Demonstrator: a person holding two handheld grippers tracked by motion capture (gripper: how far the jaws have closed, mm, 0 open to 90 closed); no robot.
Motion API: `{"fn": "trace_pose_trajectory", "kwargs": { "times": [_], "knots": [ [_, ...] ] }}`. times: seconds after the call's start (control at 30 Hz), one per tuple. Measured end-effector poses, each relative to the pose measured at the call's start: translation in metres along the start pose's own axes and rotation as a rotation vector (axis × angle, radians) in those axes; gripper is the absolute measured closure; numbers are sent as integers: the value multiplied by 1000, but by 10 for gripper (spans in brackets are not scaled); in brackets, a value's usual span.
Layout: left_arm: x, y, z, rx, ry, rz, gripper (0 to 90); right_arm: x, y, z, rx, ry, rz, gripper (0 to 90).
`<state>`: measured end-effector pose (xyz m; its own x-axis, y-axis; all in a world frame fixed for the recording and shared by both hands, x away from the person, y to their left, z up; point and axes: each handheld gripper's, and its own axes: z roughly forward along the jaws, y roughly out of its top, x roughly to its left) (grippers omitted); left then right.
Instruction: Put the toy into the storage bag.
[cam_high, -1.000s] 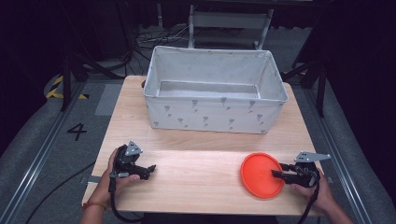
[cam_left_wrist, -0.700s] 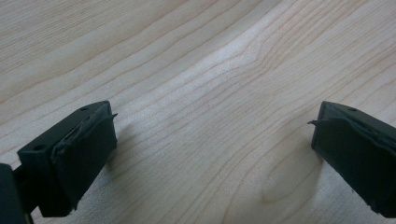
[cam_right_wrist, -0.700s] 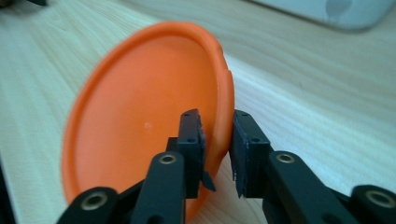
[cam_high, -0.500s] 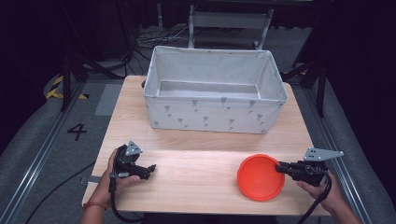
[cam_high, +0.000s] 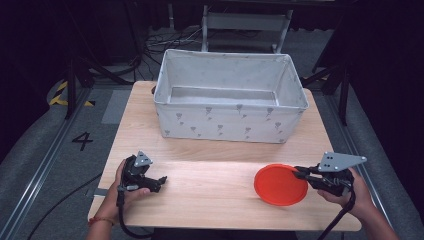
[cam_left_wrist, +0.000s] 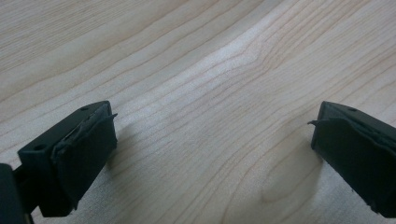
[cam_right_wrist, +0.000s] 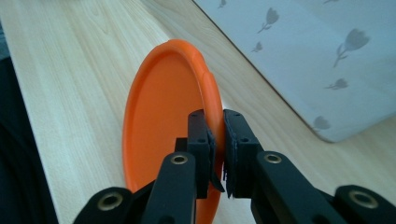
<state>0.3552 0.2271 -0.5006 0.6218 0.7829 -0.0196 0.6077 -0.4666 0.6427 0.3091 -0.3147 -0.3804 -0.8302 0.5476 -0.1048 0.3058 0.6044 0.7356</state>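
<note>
Plate (cam_high: 279, 184) rim sits pinched in my right gripper (cam_right_wrist: 215, 140), jaws pressed on its edge. It looks like thin, stiff, light plastic, likely slick, so the rim is my hold. It lies near the table's (cam_high: 210, 200) front right corner. My left gripper (cam_left_wrist: 205, 154) rests spread, empty, front left.

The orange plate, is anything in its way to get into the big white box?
Only the box's own front wall stands between the orange plate and the inside. The right gripper pinches the plate's rim, and bare table lies between.
</note>
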Motion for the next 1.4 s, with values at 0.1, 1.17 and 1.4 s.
{"fn": "trace_pose_trajectory", "kwargs": {
  "times": [0.1,1.17,1.4],
  "knots": [
    [0,0,0,0,0,0,5,-5,7,-6,1,-21,-16,825],
    [0,0,0,0,-1,0,5,-21,104,-63,-186,-111,-168,825],
    [0,0,0,0,0,0,5,-30,122,-69,-215,-122,-162,825]
  ]
}}
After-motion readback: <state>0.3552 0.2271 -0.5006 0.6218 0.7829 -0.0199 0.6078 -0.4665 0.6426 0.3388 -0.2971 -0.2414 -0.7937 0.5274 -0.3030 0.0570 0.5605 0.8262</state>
